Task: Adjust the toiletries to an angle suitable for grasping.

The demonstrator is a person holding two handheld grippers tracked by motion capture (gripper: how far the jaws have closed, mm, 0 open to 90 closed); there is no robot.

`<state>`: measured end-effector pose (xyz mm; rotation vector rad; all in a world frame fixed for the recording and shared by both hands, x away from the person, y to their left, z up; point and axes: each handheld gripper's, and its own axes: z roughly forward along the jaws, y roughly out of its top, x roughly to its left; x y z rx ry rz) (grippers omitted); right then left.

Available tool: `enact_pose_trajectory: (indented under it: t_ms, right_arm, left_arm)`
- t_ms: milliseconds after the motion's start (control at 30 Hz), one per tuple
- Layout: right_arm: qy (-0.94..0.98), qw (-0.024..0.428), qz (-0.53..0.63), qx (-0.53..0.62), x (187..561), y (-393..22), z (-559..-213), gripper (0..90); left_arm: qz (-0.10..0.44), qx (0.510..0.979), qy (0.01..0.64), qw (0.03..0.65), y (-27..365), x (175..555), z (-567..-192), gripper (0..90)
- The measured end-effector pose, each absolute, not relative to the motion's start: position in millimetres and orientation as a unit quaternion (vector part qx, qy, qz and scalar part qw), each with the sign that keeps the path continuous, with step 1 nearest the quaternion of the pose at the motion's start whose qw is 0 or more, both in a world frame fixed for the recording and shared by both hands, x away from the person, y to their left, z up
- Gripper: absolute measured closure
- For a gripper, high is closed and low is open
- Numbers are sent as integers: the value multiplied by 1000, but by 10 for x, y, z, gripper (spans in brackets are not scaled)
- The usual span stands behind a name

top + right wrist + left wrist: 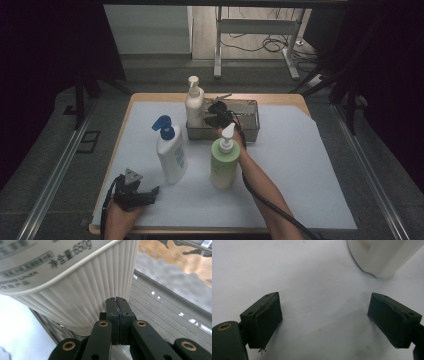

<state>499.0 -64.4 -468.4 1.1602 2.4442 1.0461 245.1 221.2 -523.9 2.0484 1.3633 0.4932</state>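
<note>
The right gripper (117, 300) has its jaws pressed flat together, empty, tips against the ribbed base of the cream bottle (75, 282) standing in the metal tray (248, 129) — its label reads "650g" among Chinese characters. The left gripper (324, 322) rests with jaws wide over white paper (295, 170) covering the wooden bench (150, 96); grey floor and cables lie beyond.

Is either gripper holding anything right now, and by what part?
Nothing is held. The right gripper is shut on itself beside the cream bottle in the metal tray; the left gripper is open over bare paper.
</note>
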Motion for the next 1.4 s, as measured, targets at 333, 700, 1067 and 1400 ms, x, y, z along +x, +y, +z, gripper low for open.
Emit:
enact_pose_trajectory:
  t_ms: [333,700,1067,1400]
  right_arm:
    - [833,100,368,401,5035,-658,-4688,893]
    - [836,112,362,396,4996,-699,-4678,790]
    - [832,128,369,393,4928,-821,-4575,658]
    - [829,129,385,384,4794,-987,-4468,466]
  left_arm:
    - [187,776,516,311,2212,2452,-5238,115]
    - [187,776,516,311,2212,2451,-5239,115]
    - [187,776,516,311,2212,2451,-5239,115]
    - [187,776,516,311,2211,2451,-5240,115]
